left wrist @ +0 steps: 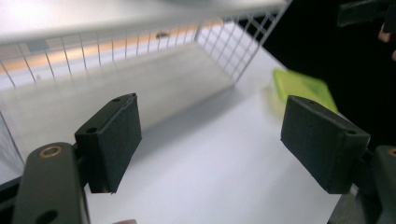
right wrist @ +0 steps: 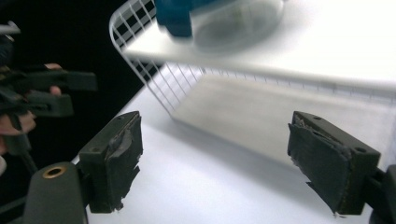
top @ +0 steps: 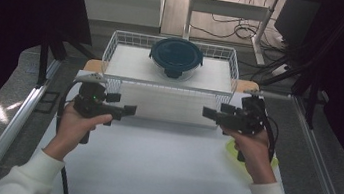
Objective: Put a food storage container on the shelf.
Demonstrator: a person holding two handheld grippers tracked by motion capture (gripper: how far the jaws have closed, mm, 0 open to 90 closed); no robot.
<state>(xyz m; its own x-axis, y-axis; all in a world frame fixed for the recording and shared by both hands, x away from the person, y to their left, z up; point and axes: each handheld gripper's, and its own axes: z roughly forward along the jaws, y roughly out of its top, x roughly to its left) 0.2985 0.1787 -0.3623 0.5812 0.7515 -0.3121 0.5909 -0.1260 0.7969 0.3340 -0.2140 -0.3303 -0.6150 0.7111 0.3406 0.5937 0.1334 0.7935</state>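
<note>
grippers both spread wide with nothing between the pads; left gripper [top: 128,110] sits mid-left of the high view, right gripper [top: 210,113] mid-right, tips pointing inward at each other above the white table [top: 151,165]; closest thing to them is the white wire basket [top: 116,44] at upper centre of the high view, just past both tips, and in my left gripper view its mesh side [left wrist: 233,51] runs along the top; dark blue round container [top: 176,57] sits in the basket's upper tray, blurry at the top of the right gripper view [right wrist: 177,16]; green lid-ish thing [top: 232,148] peeks out by my right hand [top: 252,150], lower right.
</note>
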